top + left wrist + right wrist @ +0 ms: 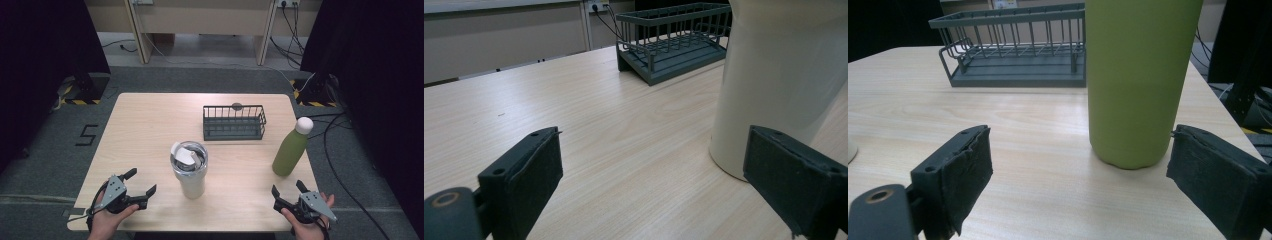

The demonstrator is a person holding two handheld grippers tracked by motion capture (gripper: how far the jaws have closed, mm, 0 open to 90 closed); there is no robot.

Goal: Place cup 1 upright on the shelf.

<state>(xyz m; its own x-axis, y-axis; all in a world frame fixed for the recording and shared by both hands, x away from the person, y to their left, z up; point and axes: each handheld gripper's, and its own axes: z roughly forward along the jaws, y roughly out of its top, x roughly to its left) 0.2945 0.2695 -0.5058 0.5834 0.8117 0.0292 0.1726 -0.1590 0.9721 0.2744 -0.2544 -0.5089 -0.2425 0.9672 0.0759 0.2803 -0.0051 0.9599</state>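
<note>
Tumbler and green bottle stand beyond both grippers' wide-open, empty fingers.

Tumbler stands mid-table, near side. Wire basket sits far of it, a bit right. Bottle stands upright at right edge, near-right of basket. Left gripper at near-left corner, right gripper near-right, just before bottle.

A black "5" is marked on the grey floor.
</note>
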